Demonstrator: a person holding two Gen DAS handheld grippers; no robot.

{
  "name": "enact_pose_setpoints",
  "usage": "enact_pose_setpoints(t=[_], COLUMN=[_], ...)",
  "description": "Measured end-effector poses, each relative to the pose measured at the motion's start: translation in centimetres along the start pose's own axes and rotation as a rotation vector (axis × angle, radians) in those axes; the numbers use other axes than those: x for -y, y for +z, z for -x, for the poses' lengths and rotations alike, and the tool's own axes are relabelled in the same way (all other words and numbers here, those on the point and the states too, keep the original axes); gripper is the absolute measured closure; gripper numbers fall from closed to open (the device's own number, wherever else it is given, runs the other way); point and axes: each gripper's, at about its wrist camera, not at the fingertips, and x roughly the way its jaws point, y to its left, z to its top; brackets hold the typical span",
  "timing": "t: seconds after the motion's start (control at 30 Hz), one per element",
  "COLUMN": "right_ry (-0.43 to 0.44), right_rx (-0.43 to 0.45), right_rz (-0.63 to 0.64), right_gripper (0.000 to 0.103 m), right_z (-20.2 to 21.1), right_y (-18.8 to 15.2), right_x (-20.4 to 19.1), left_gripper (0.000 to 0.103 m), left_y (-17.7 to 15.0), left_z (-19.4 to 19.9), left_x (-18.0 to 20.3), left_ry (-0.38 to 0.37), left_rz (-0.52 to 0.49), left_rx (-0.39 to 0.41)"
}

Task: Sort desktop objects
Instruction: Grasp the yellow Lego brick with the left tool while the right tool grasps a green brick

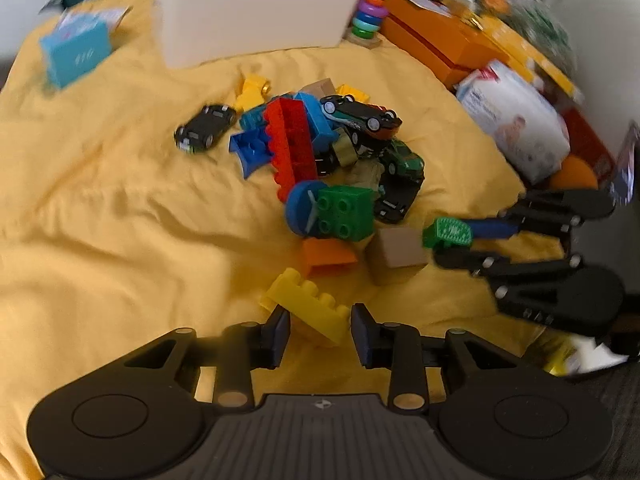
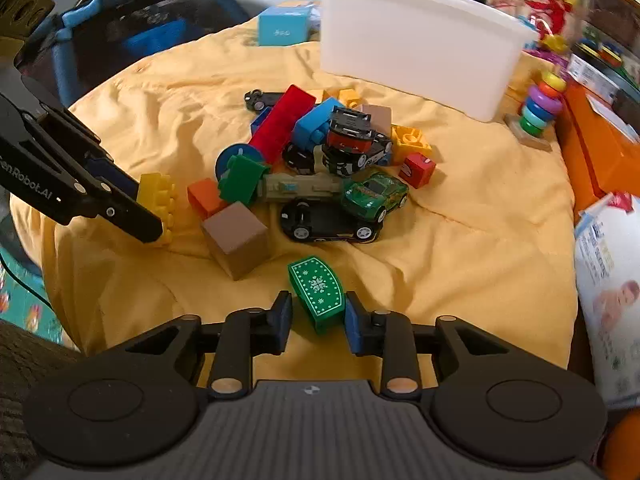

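Yellow brick (image 1: 310, 309), gripped by the left gripper (image 1: 320, 330), and green patterned block (image 2: 318, 293), clamped in the right gripper (image 2: 318, 320), are held over the yellow cloth (image 2: 460, 264) near its front edge, beside the toy pile (image 2: 320, 160), presumably for the white bin (image 2: 416, 44).

**Clutter around the edges**

An orange box (image 2: 592, 152) sits at the right, near a diaper pack (image 2: 608, 304). A ring-stacker toy (image 2: 538, 110) stands just beside it. A dark bag (image 2: 132, 28) lies far left.
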Motion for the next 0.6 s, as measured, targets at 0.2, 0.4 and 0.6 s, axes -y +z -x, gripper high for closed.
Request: enact_pose_setpoints(t=[0.2,0.4,0.6], right_ry=[-0.037,-0.087,-0.144], right_rx=[-0.002,-0.001,0.018], right_rz=[-0.130,-0.185,-0.211], right_gripper=[0.066,0.059,0.055], right_z=[0.6,0.8,1.9], right_y=[0.4,0.3,0.3], right_x=[-1.0,-3.1,-3.4], left_gripper=[0.063,0.062,0.062], left_y=[-0.3,-1.1,-1.9], left_z=[0.8,2.0,3.2], left_x=[-2.2,-4.9,-4.4], left_ry=[0.042,0.039,0.021], left_rz=[-0.089,-0.062,-0.035], left_rx=[0.015,0.050,0.096])
